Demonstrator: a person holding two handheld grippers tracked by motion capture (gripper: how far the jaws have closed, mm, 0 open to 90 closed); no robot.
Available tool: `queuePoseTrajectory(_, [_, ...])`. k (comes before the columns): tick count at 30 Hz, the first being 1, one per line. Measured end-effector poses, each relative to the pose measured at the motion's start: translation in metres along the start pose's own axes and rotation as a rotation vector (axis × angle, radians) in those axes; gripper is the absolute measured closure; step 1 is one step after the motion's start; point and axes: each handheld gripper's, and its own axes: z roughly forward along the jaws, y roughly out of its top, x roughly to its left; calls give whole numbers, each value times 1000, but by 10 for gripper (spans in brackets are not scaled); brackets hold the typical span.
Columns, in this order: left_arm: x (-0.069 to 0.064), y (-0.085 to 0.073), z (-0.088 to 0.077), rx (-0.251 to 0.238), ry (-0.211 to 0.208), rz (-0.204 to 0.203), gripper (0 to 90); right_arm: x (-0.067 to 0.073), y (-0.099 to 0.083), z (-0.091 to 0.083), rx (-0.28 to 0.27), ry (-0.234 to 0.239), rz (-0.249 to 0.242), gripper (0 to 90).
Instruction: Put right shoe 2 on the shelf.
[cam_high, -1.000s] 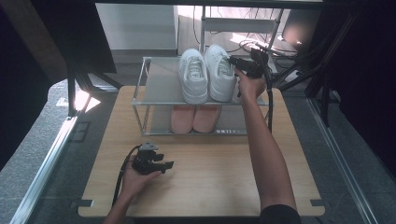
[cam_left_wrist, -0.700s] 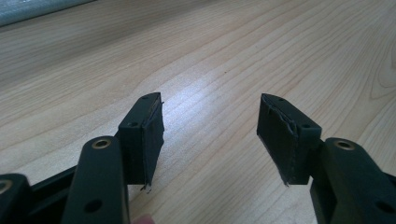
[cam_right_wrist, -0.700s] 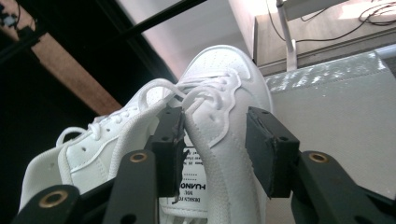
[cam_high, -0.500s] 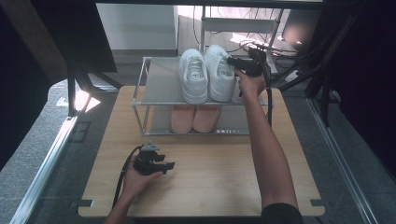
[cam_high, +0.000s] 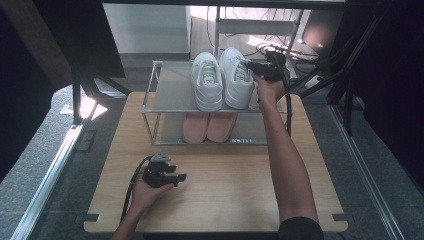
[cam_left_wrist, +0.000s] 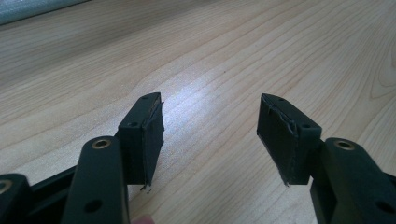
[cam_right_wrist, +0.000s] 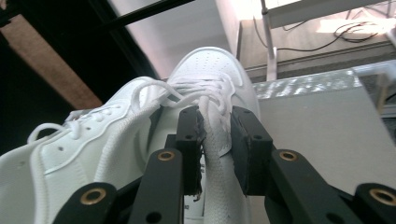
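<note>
Grasp step: right gripper (cam_right_wrist: 215, 140), jaws just closing, pinches the collar of the right white shoe (cam_high: 237, 77) on the rack (cam_high: 170, 95) top, upper centre; left gripper (cam_left_wrist: 210, 135) rests open and empty on the table (cam_high: 225, 195), lower left; next, probably a steady lift clear.

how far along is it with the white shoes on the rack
Done: both white sneakers stand side by side on the rack's top shelf, pink pair below. In hand: right gripper, jaws just closing, pinches the right sneaker's side wall. Left: lifting it; left gripper idles open.
</note>
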Motion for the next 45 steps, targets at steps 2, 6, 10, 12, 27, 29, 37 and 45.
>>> queuePoseTrajectory(2, [0, 0, 0, -1, 0, -2, 416, -3, 0, -1, -4, 12, 9, 736])
queuePoseTrajectory(6, [-1, 0, 2, 7, -2, 2, 416, 0, -2, 0, -5, 42, 2, 712])
queuePoseTrajectory(10, [-1, 0, 1, -1, -2, 2, 415, 6, -4, 1, -6, 78, -6, 646])
queuePoseTrajectory(12, [0, 0, 0, 2, -2, 0, 416, 5, -4, -2, -12, 101, 4, 644])
queuePoseTrajectory(27, [-1, 0, 1, -3, 5, 1, 415, -24, -16, -51, -39, 143, -50, 752])
queuePoseTrajectory(29, [-2, 0, 0, -3, 6, 0, 415, -27, -20, -54, -33, 150, -55, 765])
queuePoseTrajectory(37, [-3, 1, 0, 0, 6, 8, 415, -34, -36, -58, -6, 169, -73, 842])
queuePoseTrajectory(45, [-2, 1, -1, 5, 8, 10, 415, -32, -48, -56, 23, 186, -102, 897])
